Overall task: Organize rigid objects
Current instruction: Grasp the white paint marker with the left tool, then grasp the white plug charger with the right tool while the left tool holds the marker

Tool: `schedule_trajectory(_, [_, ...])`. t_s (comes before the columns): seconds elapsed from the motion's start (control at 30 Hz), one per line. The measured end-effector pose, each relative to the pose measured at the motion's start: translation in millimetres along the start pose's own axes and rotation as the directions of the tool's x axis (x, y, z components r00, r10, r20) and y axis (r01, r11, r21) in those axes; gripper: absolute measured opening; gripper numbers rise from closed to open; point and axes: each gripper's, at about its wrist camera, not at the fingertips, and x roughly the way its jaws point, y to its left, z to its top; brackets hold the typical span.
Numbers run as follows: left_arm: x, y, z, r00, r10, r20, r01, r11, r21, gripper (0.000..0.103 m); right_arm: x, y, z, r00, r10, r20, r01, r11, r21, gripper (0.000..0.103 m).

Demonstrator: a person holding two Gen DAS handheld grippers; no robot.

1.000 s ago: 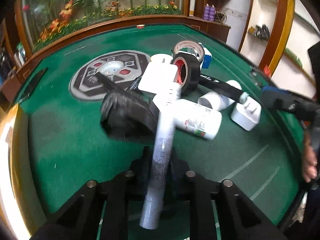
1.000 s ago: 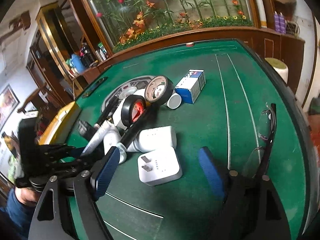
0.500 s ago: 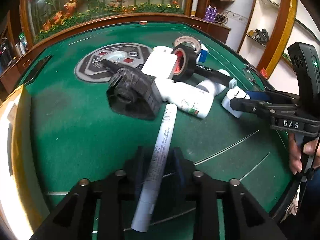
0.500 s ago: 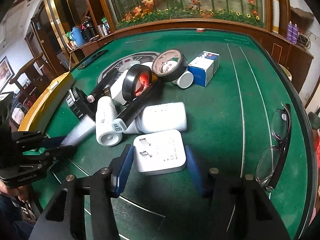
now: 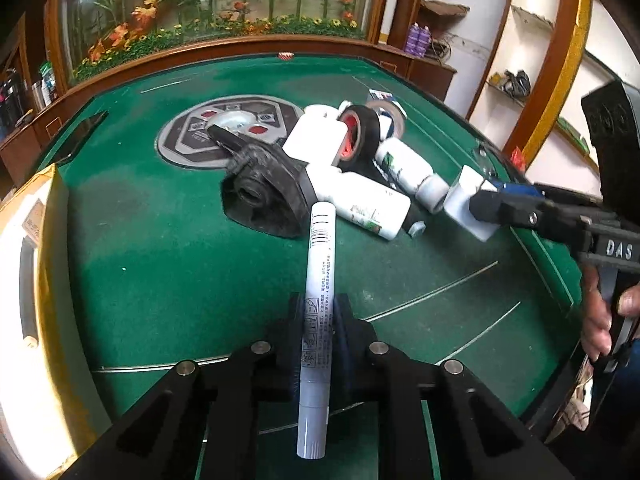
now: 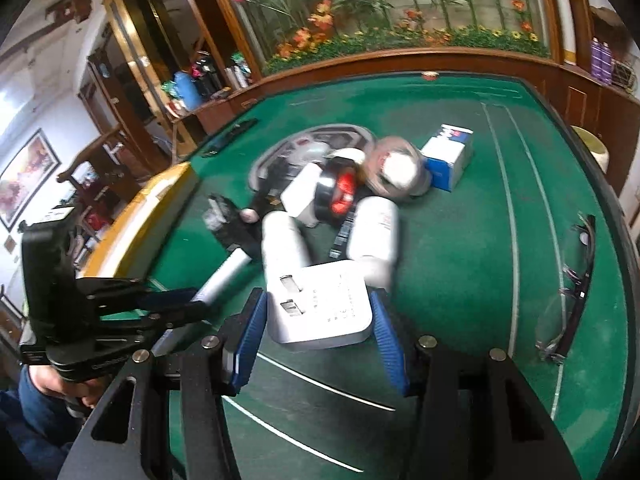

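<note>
- Left gripper [image 5: 318, 332], lower centre: jaws clamped on a grey marker pen [image 5: 316, 312], now drawn clear of the pile.
- Right gripper [image 6: 316, 334]: blue pads, wide a second ago, now pinch a white plug adapter [image 6: 320, 304], so both items are ready to sort.
- Remaining pile [image 5: 340, 176] lies mid-frame on green felt [image 5: 160, 264].
- "DAS" reads on the right gripper's body; the pen's print is illegible.

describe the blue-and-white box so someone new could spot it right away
On the green felt table, find the cluttered pile beside the round grey mat. The blue-and-white box lies at the pile's far edge, close beside the pale tape roll. It is the only cardboard carton there: squared corners, blue panels, while its neighbours are round tape rolls and white bottles.
</note>
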Motion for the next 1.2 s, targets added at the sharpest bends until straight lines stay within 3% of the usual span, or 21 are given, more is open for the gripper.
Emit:
schedule_trajectory(0.37, [-22,19,3,0.998,-0.027,0.057,0.031,0.997,-0.066,0.015,17,32,3,0.998,0.06,-0.023,-0.062,0.997,-0.05,0.052])
schedule_trajectory(0.5, [-16,12,1,0.999,-0.053,0.003,0.053,0.998,-0.042,0.015,21,40,6,0.998,0.059,-0.027,-0.061,0.996,-0.062,0.052])
schedule_trajectory(0.57, [-12,9,0,0.999,-0.049,-0.004,0.049,0.998,-0.045,0.019,22,39,7,0.998,0.059,-0.025,-0.061,0.996,-0.058,0.052])
schedule_trajectory(0.7, [1,7,-2,0.998,-0.03,-0.047,0.028,0.999,-0.037,0.047,22,37,3,0.998,0.058,-0.024,-0.059,0.997,-0.04,0.052])
schedule_trajectory(0.77, [7,3,-3,0.998,-0.025,-0.053,0.024,0.999,-0.023,0.047,22,36,0,0.998,0.058,-0.029,-0.059,0.998,-0.036,0.052])
schedule_trajectory(0.8, [12,0,-3,0.998,-0.015,-0.06,0.015,1.0,-0.007,0.045,23,35,0,0.998,0.056,-0.031,-0.057,0.998,-0.034,0.052])
schedule_trajectory(0.9, [16,-5,-4,0.997,0.069,-0.038,-0.068,0.997,0.04,0.015,22,33,0,0.998,0.059,-0.027,-0.06,0.998,-0.025,0.052])
schedule_trajectory(1.2, [-4,12,-2,1.0,-0.012,0.015,0.013,0.998,-0.06,0.014,18,29,0,0.998,0.065,-0.013,-0.066,0.998,-0.011,0.052])
